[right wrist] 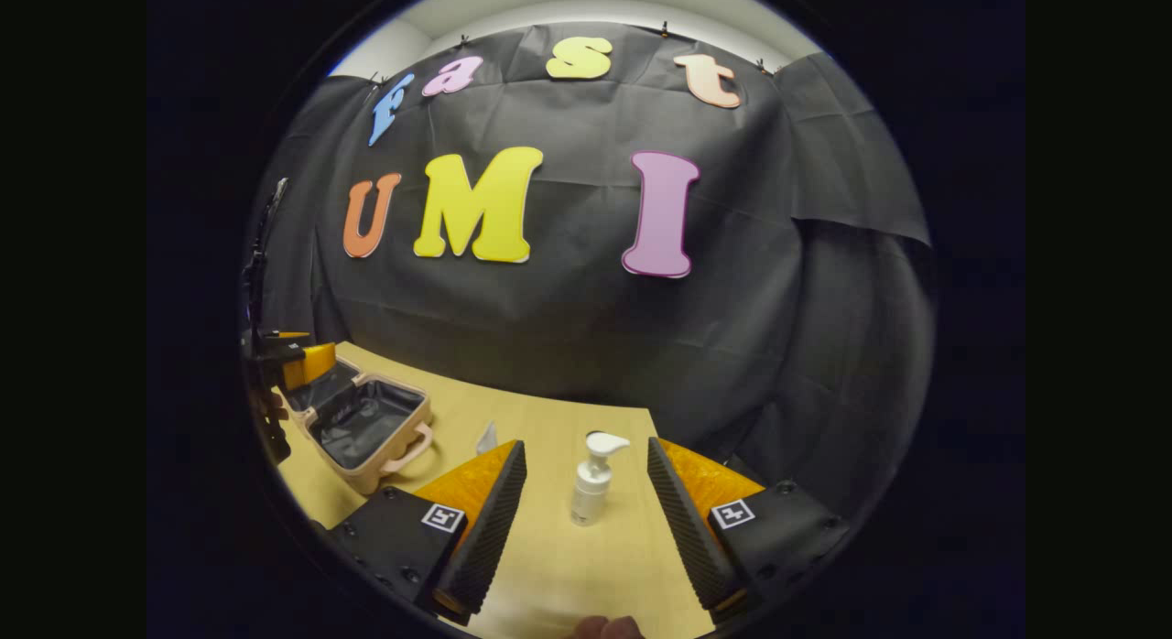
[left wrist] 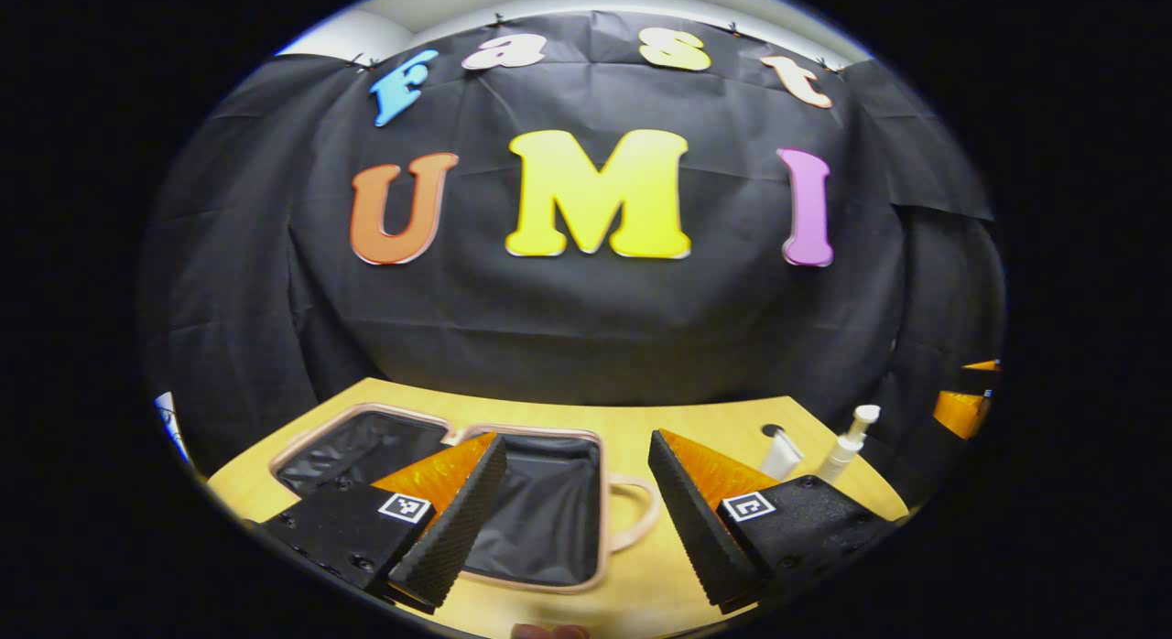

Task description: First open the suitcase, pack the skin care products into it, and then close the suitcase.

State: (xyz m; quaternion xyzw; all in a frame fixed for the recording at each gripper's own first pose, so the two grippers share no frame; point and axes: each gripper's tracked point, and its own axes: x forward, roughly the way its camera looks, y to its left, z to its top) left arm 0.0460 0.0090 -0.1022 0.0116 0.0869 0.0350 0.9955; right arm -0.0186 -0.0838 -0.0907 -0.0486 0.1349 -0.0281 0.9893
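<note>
Black cloth is hung behind the wooden surface (right wrist: 549, 419), on which the suitcase (left wrist: 540, 511) is laid open. Both the left gripper (left wrist: 577, 506) and right gripper (right wrist: 586, 506) are held agape and empty. A pump bottle (right wrist: 592, 481) is seen standing between the right gripper's fingers, untouched, with a tube (left wrist: 781, 453) near it.

The pink-rimmed suitcase with black lining (left wrist: 540, 511) lies open on the light wooden table (left wrist: 696, 419), its interior unobstructed from above. A white pump bottle (right wrist: 593, 483) stands upright between the right gripper's (right wrist: 586, 502) spread fingers, bare tabletop on both sides. A white tube (left wrist: 783, 451) stands just beside the bottle.
</note>
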